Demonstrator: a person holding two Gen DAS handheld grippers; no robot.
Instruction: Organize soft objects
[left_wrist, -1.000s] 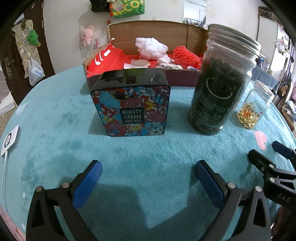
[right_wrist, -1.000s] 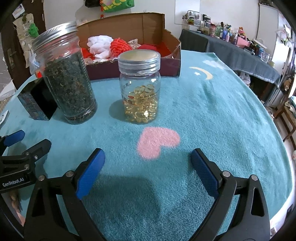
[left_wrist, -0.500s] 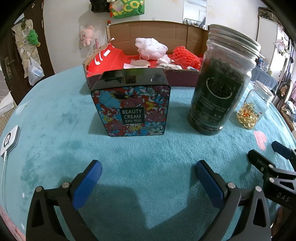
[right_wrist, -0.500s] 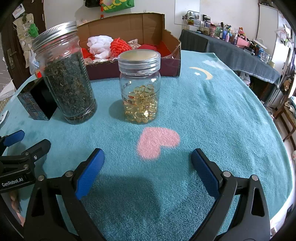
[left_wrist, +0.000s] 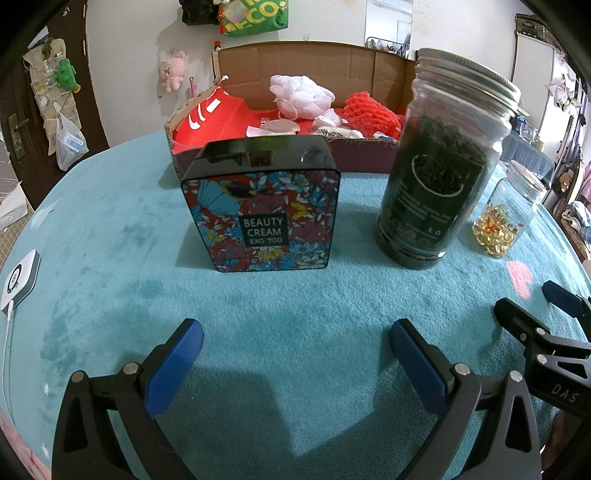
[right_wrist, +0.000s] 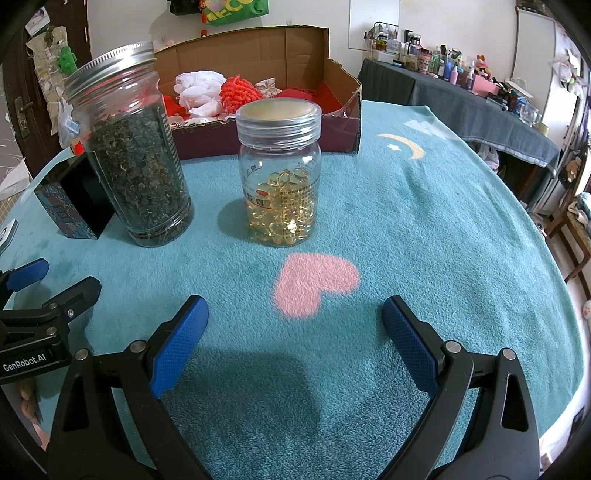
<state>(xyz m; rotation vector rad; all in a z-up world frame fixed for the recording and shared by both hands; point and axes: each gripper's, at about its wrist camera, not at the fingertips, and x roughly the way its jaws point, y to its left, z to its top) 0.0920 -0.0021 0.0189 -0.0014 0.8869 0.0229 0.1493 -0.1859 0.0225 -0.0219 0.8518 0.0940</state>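
Soft objects, a white mesh puff (left_wrist: 301, 94) and red netting (left_wrist: 371, 112), lie in the cardboard box (left_wrist: 314, 61) at the table's (left_wrist: 110, 240) far edge. Left gripper (left_wrist: 295, 354) and right gripper (right_wrist: 295, 332) hover near its front edge, jaws spread, holding nothing. Whether sorting is starting or finished is unclear.

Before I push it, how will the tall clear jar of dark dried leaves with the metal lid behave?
The tall clear jar of dark dried leaves will probably tip rather than slide: it is tall and narrow on the fuzzy teal blanket. Its smooth wall looks slippery. Dried leaves suggest it is light for its size.
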